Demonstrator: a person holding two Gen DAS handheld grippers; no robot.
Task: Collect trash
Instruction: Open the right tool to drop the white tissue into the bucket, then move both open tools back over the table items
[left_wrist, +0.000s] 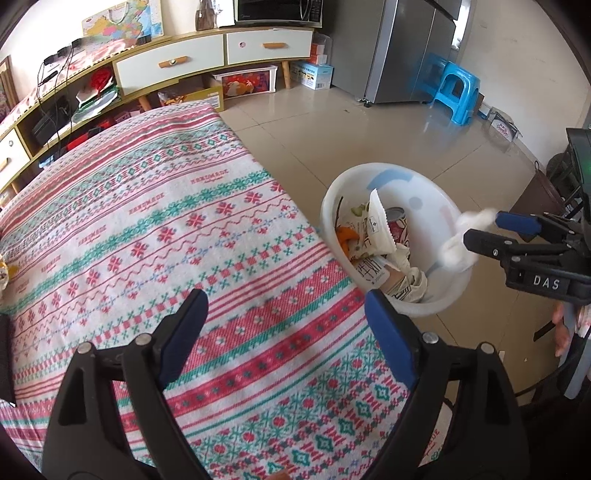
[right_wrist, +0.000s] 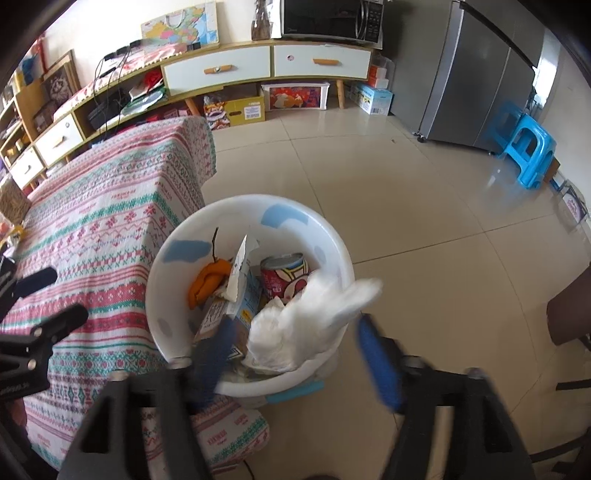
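Crumpled white tissue (right_wrist: 314, 317) dropping into the white bin (right_wrist: 340, 243) just right of the table (left_wrist: 155, 206). Right gripper (right_wrist: 295, 354) spread wide, nothing pinched; left gripper (left_wrist: 288, 332) spread too, empty. Super light, soft, squishy stuff, so probably best pinched mid-wad.

"DAS" on right gripper (left_wrist: 484, 232) body; "HANDMADE" repeated across patterned tablecloth (left_wrist: 147, 206); other print illegible.

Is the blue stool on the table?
No, the stool stands on the floor beside the fridge, far from the table.
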